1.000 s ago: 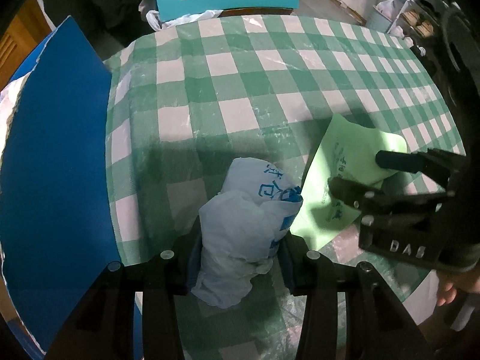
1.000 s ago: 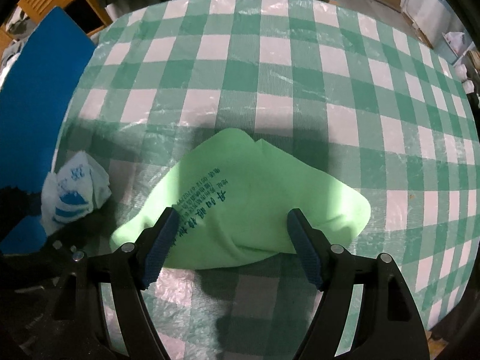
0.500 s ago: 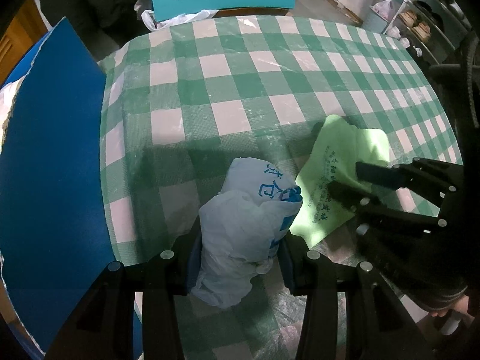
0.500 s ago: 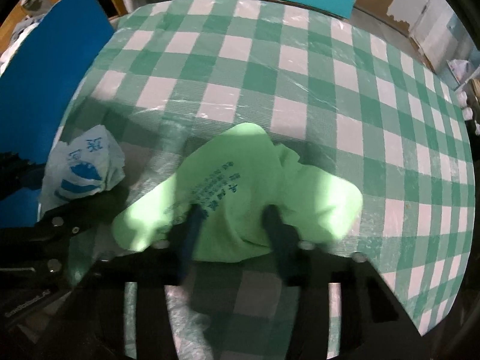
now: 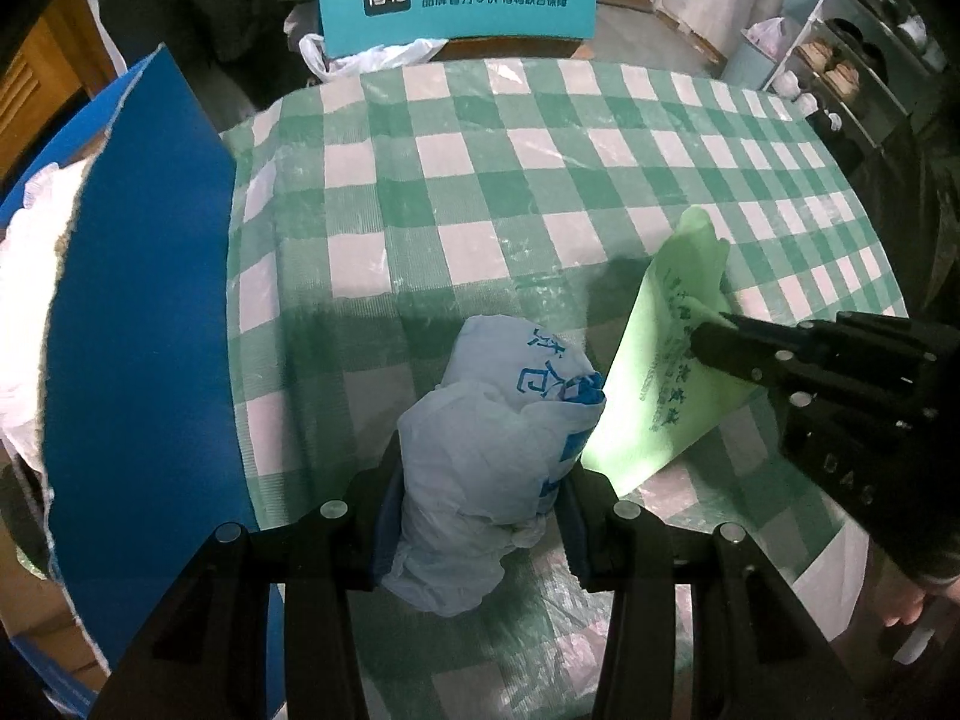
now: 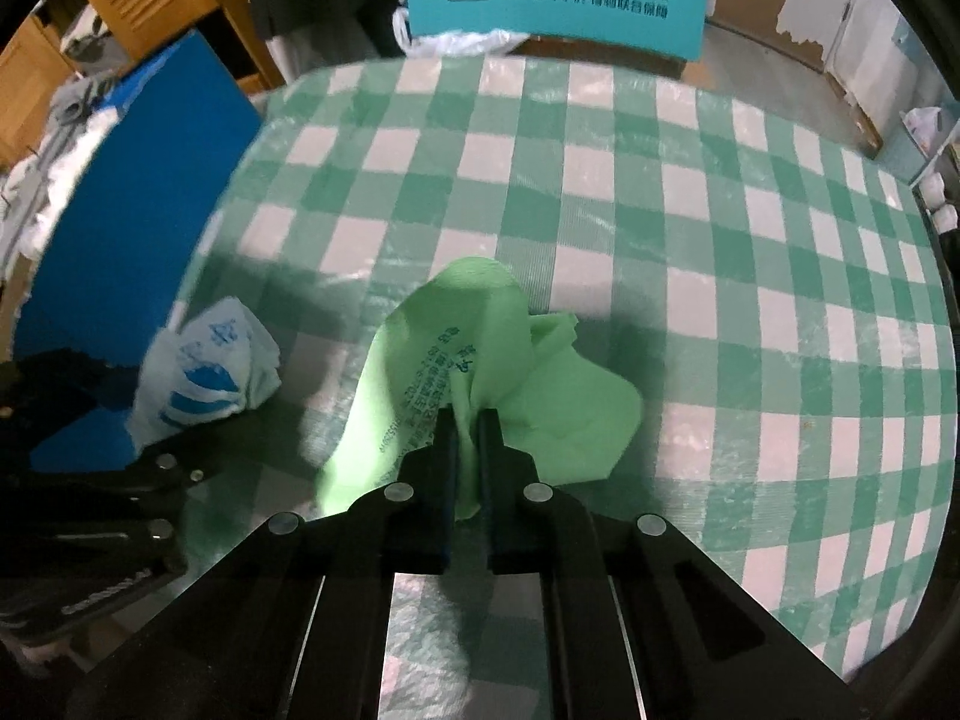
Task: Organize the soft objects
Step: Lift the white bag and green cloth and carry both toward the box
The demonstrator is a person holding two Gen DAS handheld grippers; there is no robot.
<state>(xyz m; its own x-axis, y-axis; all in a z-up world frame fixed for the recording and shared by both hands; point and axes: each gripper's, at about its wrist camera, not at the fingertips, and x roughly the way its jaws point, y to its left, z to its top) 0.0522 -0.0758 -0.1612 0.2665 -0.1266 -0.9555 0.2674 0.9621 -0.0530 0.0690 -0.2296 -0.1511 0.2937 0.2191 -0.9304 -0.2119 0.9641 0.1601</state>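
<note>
A crumpled white plastic bag with blue print [image 5: 498, 438] sits between the fingers of my left gripper [image 5: 480, 516], which is shut on it just above the checkered table. The same white bag [image 6: 204, 378] shows at the left of the right wrist view. A light green plastic bag with dark print [image 6: 480, 372] is pinched in my right gripper [image 6: 468, 426], whose jaws are shut on a bunched fold. The bag hangs lifted, its far end near the cloth. From the left wrist view, the green bag [image 5: 666, 372] rises beside the right gripper [image 5: 708, 336].
A green-and-white checkered tablecloth under clear plastic [image 5: 540, 180] covers the round table. A blue box flap [image 5: 138, 312] stands at the left edge, with white soft things behind it. A teal chair back with white print [image 5: 456, 0] is at the far side.
My right gripper closed on the green bag and lifted it, so the flat bag bunched up and rose off the cloth. The left gripper kept its hold on the white bag.
</note>
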